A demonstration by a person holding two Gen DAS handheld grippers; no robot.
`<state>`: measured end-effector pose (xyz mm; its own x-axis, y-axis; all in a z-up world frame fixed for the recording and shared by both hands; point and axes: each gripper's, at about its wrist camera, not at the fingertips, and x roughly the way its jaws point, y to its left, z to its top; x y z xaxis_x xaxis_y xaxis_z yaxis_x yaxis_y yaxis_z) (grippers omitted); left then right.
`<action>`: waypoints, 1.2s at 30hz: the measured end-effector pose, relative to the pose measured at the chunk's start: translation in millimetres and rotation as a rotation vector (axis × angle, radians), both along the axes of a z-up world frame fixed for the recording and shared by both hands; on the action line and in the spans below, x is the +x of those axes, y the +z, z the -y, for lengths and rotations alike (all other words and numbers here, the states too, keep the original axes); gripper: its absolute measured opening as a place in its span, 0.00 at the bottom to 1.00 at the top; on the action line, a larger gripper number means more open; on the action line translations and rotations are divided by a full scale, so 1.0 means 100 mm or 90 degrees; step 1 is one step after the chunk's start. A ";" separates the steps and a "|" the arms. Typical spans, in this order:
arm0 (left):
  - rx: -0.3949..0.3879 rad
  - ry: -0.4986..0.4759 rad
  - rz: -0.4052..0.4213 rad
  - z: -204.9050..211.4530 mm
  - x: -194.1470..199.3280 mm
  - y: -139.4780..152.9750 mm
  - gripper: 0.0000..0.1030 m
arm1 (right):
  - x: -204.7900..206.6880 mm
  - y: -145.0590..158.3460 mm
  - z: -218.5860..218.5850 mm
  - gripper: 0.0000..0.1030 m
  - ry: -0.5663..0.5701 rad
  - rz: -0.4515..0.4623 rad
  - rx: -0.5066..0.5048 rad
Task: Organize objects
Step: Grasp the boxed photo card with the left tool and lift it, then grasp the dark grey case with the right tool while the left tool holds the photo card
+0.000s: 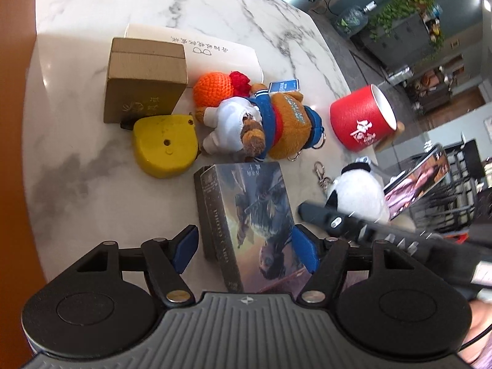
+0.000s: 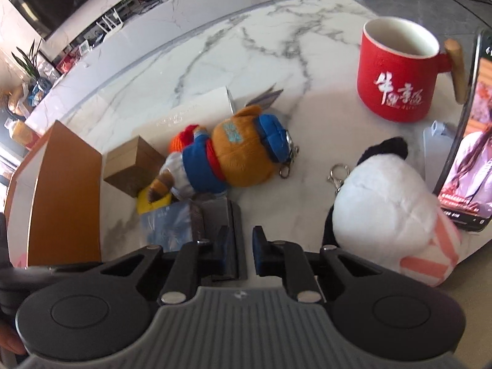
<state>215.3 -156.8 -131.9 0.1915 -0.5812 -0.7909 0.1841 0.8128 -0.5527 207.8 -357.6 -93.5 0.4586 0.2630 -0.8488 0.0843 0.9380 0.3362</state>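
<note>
While both grippers are hanging tilted down over the marble counter [image 1: 92,6], the left gripper [image 1: 246,250] is standing with its blue-padded fingers [image 1: 186,250] spread to either side of a boxed book [image 1: 246,215] lying flat on the counter. The left pad is sitting clear of the box edge; whether the right pad is touching it cannot be told. The right gripper [image 2: 241,253] is showing its fingers [image 2: 261,253] drawn close together, a narrow gap between the pads; nothing can be made out between them. A dark block is lying just beside its left finger, partly blurred.

Beyond the boxed book, a yellow tape measure [image 1: 164,147] is resting just beside a brown cardboard box [image 1: 144,83]. An orange plush doll in blue clothes [image 1: 270,123] is lying on its side between the tape measure and a red mug [image 1: 359,120], which is standing upright, well apart. An orange knitted ball [image 1: 212,87] is touching the doll. A white plush with a keyring clasp [image 2: 384,200] is lying near the right gripper, just beside a propped phone [image 2: 467,141] with its screen lit. White paper [image 1: 215,52] is lying behind the cardboard box.
</note>
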 end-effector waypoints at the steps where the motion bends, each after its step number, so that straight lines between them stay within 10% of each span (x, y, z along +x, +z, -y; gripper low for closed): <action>1: -0.007 0.004 -0.004 -0.01 0.01 -0.01 0.77 | 0.00 -0.03 -0.02 0.19 0.004 -0.005 0.000; 17: -0.001 0.019 0.072 -0.12 -0.06 0.34 0.27 | 0.02 -0.12 -0.11 0.32 0.010 -0.007 0.022; 24: 0.164 0.006 0.166 -0.10 -0.14 0.59 0.26 | 0.05 -0.09 -0.09 0.37 0.009 0.000 0.028; 36: 0.174 0.002 0.139 -0.03 -0.13 0.39 0.26 | 0.22 -0.37 -0.08 0.62 0.010 -0.054 0.113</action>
